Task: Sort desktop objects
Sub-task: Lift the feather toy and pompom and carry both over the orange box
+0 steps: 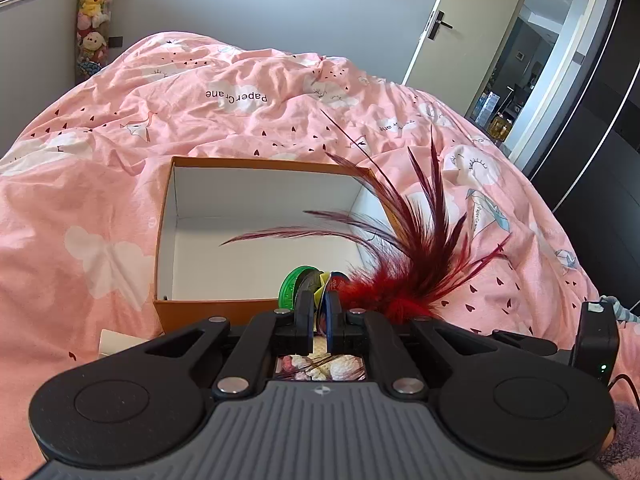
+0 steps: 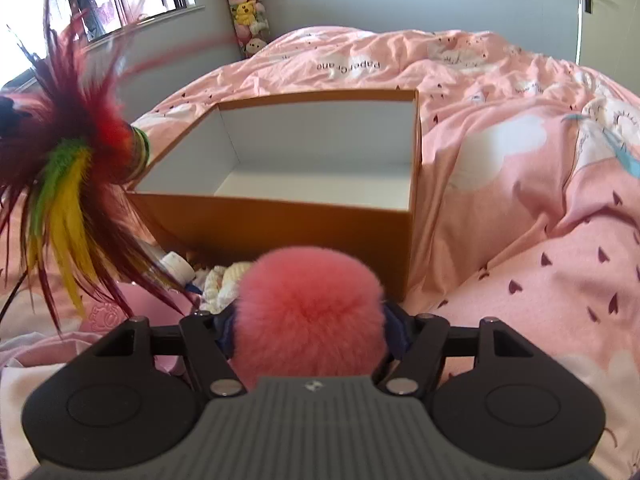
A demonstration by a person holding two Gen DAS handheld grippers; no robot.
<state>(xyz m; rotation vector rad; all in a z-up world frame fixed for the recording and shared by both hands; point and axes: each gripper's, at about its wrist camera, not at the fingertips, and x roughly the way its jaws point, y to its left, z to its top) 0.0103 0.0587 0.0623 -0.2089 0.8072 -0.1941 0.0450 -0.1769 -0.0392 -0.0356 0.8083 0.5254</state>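
My left gripper [image 1: 319, 312] is shut on a feather shuttlecock [image 1: 400, 264], pinching its stacked coloured discs; the dark red feathers fan up and right, over the near right corner of the open brown box [image 1: 208, 308]. The same shuttlecock shows at the left in the right wrist view [image 2: 80, 152], with red, green and yellow feathers beside the box's near left corner. My right gripper [image 2: 310, 332] is shut on a fluffy pink pompom [image 2: 308, 312], just in front of the box's near wall [image 2: 272, 224]. The box's white inside looks empty.
The box sits on a bed with a rumpled pink duvet [image 1: 120, 128]. White knitted items and a small white bottle [image 2: 176, 266] lie in front of the box. A column of plush toys [image 1: 94, 12] hangs by the far wall; an open door [image 1: 520, 60] is at the right.
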